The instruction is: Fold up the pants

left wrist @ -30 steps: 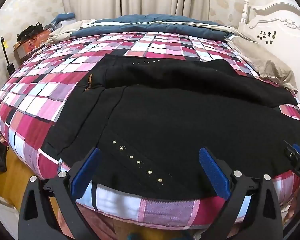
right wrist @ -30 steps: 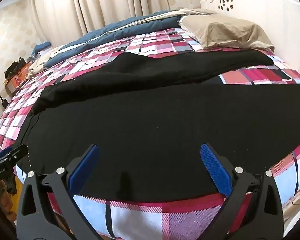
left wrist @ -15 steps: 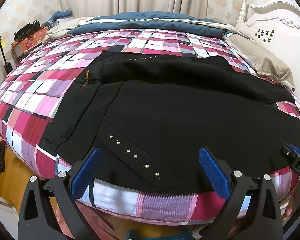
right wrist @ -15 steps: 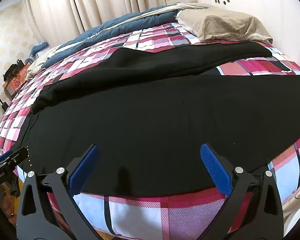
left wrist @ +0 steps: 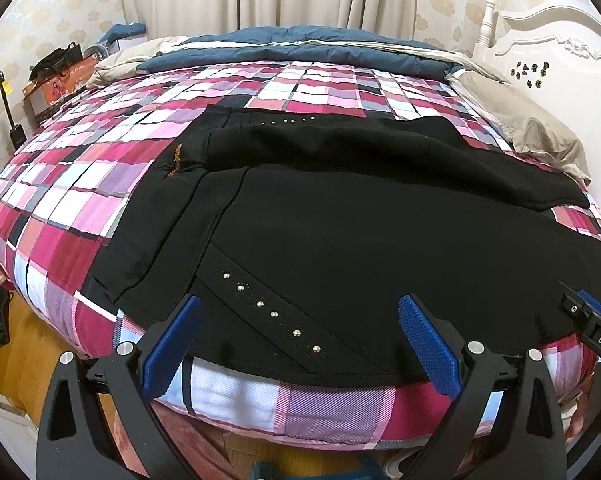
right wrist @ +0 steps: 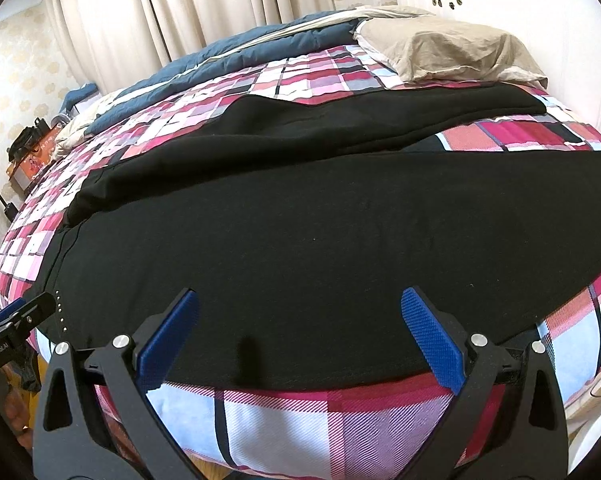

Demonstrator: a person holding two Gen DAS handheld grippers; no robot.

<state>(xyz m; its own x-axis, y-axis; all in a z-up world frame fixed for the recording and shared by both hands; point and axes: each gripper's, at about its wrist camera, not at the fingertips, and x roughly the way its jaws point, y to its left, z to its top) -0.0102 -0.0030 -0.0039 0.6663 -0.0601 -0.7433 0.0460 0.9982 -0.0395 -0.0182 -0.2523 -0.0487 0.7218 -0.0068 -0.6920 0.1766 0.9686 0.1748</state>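
Observation:
Black pants (left wrist: 340, 216) lie spread on the plaid bed cover (left wrist: 80, 184), waistband to the left, legs running right toward the headboard. A row of small studs (left wrist: 272, 314) marks the near pocket. My left gripper (left wrist: 300, 340) is open and empty, just off the near bed edge by the pants' hip. My right gripper (right wrist: 300, 340) is open and empty, off the near edge over the near pant leg (right wrist: 320, 240). The far leg (right wrist: 340, 120) lies slightly apart behind it. Each gripper shows at the other view's edge.
A beige pillow (right wrist: 452, 52) and white headboard (left wrist: 560, 60) stand at the right. A blue duvet (left wrist: 300, 46) is bunched at the far side before curtains. A box with clutter (left wrist: 56, 80) sits far left. Wood floor (left wrist: 28, 344) lies below the bed edge.
Both grippers have drawn back and risen a little from the near bed edge. More of the bed and pants shows. The pants have not moved.

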